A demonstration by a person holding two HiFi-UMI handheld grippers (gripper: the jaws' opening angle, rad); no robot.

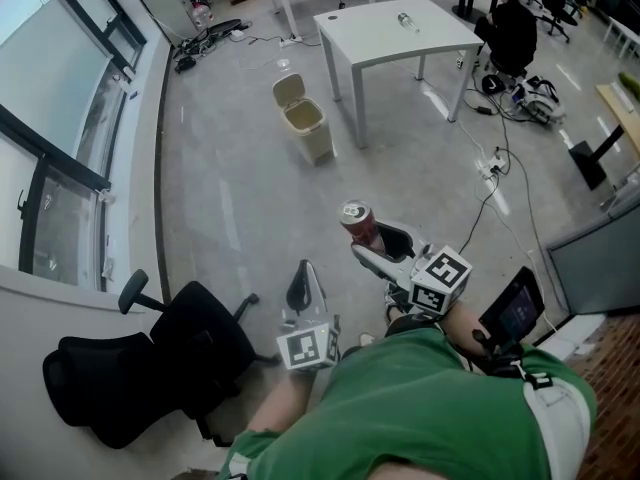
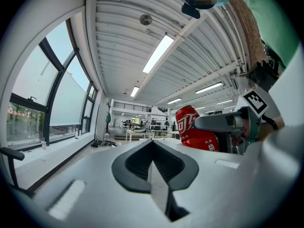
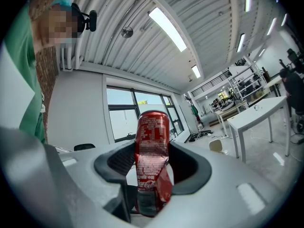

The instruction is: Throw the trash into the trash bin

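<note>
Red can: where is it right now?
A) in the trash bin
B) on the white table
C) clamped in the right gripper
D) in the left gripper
C: the right gripper view shows the red can dented between the jaws of the right gripper; the left gripper is shut, empty.

A white table (image 1: 375, 36) carries a small clear bottle (image 1: 408, 22). A black office chair (image 1: 150, 363) stands near the window (image 1: 60, 98).

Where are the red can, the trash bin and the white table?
red can (image 1: 362, 232): head view, on its red side below the top.
trash bin (image 1: 314, 138): head view, on its front wall.
white table (image 1: 375, 36): head view, on its bare top.
</note>
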